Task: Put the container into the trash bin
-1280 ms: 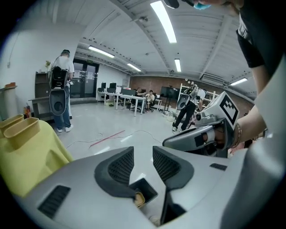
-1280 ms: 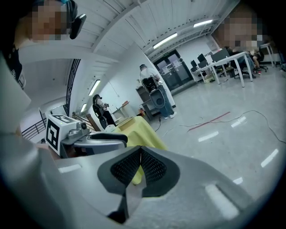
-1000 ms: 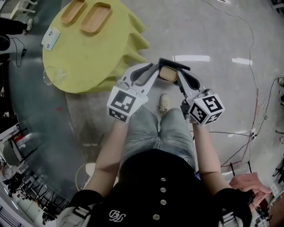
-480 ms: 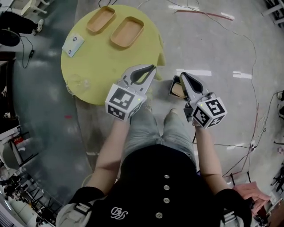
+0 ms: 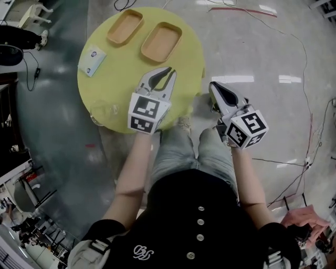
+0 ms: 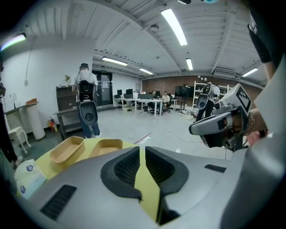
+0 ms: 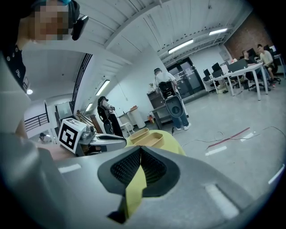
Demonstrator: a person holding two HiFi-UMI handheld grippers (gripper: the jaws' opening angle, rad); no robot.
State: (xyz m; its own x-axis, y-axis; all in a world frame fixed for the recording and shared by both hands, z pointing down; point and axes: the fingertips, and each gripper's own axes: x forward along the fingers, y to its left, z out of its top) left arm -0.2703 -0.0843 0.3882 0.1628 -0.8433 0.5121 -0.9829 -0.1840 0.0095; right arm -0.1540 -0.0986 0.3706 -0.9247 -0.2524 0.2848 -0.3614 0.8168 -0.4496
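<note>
Tan and oblong, the nearer container [image 5: 161, 42] lies on the yellow tabletop [image 5: 110, 79] just ahead of the left hand-held gripper [image 5: 170, 71], its long axis slanting across that gripper's line. The right hand-held gripper [image 5: 211, 84] is farther away, off the tabletop's edge. Both have their jaws together and empty.

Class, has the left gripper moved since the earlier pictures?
Yes. The left gripper, earlier beyond the yellow table's edge, is now over the tabletop, nearer the wooden trays.

Round yellow worktop [image 5: 118, 86]; white packet [image 5: 92, 60] lies near its left edge, and a clear plastic item [image 5: 103, 112] sits at its near-left rim. Grey floor [image 5: 252, 52] with red cable [image 5: 239, 9]. Pink cloth [image 5: 302, 216] lower right. Background: standing person [image 6: 86, 85].
</note>
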